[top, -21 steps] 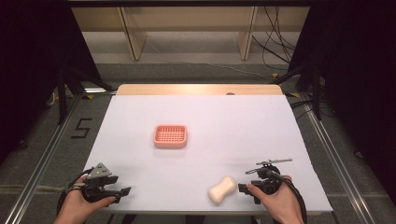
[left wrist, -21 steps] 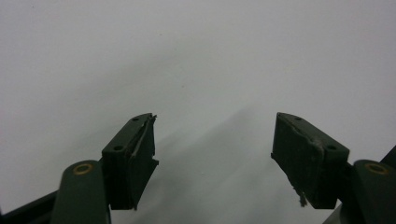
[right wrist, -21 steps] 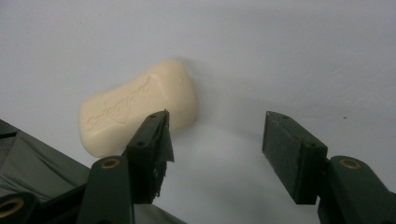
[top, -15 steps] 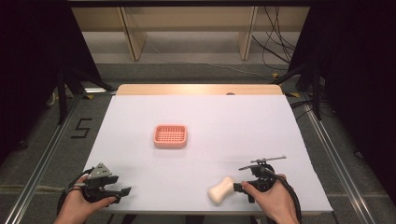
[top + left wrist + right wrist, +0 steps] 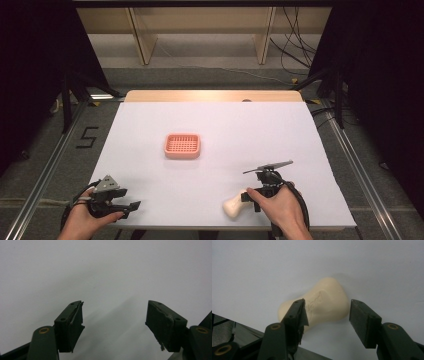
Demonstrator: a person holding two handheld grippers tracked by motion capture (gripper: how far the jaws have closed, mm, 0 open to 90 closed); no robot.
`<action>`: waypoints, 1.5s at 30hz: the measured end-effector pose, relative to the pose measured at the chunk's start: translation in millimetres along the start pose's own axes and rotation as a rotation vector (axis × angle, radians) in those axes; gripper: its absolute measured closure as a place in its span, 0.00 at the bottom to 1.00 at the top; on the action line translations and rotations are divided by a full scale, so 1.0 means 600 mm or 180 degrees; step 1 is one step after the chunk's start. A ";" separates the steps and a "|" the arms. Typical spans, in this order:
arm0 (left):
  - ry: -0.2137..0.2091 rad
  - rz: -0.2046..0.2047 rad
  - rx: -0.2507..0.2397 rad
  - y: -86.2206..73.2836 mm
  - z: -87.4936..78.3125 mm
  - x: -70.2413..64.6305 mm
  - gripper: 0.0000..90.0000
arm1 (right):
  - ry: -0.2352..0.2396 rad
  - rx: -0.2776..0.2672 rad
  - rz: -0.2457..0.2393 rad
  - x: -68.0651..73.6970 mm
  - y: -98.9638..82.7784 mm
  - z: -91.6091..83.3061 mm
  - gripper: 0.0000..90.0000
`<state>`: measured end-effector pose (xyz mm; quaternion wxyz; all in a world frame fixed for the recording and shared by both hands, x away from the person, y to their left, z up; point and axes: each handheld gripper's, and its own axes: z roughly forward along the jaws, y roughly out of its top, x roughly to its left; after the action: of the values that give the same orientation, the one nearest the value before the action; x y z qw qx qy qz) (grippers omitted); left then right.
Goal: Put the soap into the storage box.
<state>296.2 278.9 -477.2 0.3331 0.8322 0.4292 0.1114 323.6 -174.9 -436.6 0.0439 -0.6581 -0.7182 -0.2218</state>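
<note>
A cream bar of soap (image 5: 233,206) lies on the white table (image 5: 250,130) near its front edge, right of centre. My right gripper (image 5: 246,198) is open, held low just to the right of the bar. In the right gripper view the soap (image 5: 322,298) shows raised lettering, and its near end sits between the jaws of the right gripper (image 5: 327,306); I cannot tell whether they touch it. A pink slotted soap dish (image 5: 182,145) stands at mid-table with nothing in it. My left gripper (image 5: 132,207) is open at the front left, and the left gripper (image 5: 113,306) has only bare table between its jaws.
The table's front edge runs just below both hands. A wooden strip (image 5: 215,95) borders the far edge. Metal rails (image 5: 45,170) flank the table, and cables (image 5: 295,55) lie on the floor behind.
My right gripper has moved left toward the soap, and its jaws now stand on either side of the bar's near end. The left gripper has stayed put.
</note>
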 end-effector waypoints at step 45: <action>-0.0021 0.0047 0.0002 -0.002 0.003 -0.002 0.32 | -0.0077 0.0909 -0.4857 0.052 0.039 0.029 0.30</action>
<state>295.3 277.5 -479.1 0.3334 0.8358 0.4219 0.1109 346.1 -138.4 -434.9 -0.0443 0.0282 -0.9947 -0.0888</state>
